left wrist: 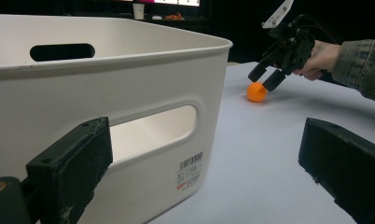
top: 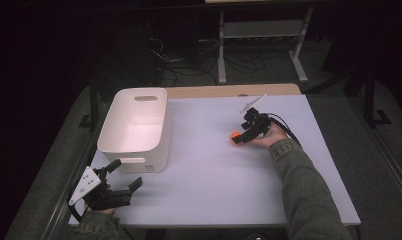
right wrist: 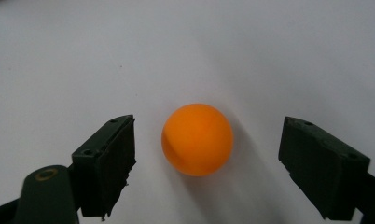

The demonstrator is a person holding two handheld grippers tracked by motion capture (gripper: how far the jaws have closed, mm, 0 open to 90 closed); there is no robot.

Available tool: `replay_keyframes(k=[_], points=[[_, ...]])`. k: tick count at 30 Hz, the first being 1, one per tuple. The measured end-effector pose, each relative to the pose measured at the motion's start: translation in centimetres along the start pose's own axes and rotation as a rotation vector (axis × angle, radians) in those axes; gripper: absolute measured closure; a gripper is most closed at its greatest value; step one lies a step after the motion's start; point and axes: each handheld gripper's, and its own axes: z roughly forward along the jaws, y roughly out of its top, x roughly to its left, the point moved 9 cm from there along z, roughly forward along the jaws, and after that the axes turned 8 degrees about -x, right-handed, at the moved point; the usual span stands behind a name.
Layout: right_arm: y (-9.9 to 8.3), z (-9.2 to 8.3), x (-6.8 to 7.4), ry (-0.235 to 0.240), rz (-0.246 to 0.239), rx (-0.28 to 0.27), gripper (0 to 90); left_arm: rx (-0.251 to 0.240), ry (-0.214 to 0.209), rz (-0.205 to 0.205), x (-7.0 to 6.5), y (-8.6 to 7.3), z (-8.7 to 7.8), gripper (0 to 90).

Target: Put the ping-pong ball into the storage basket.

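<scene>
An orange ball (top: pixel 234 136) lies on the white tabletop, right of centre. My right gripper (top: pixel 242 136) is open with its tips just at the ball; in the right gripper view the ball (right wrist: pixel 197 139) sits between the two black jaws of that gripper (right wrist: pixel 209 163) with a gap on each side. From the left gripper view the ball (left wrist: pixel 257 92) and the right gripper (left wrist: pixel 266 76) lie far off. My left gripper (top: pixel 125 174) stands open near the table's front left corner, beside a white bin (top: pixel 134 145); nothing is between the jaws of the left gripper (left wrist: pixel 209 163).
The white bin (left wrist: pixel 129 60) has handle cut-outs and a barcode label, and looks empty. The table (top: pixel 214 175) ends just in front of my left gripper. Beyond the far edge stand a metal frame and cables on a dark floor.
</scene>
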Motion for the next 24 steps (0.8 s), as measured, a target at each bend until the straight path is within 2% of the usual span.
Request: replay_keyframes(k=[6,14,19,24], points=[[-0.07,0.21,0.19,0.011,-0.006,0.004,23.3,-0.001,0.000,0.000,-0.02,0.01,0.00,2.3],[-0.11,0.63,0.63,0.037,-0.036,0.005,35.2,-0.002,0.001,0.001,0.00,0.02,-0.01,2.3],[-0.17,0.72,0.73,0.033,-0.056,0.014,43.3,-0.001,0.000,0.000,-0.01,0.01,0.00,2.3],[-0.45,0.90,0.63,0.026,-0.052,0.034,49.0,0.000,0.000,0.000,-0.01,0.01,0.01,2.3]])
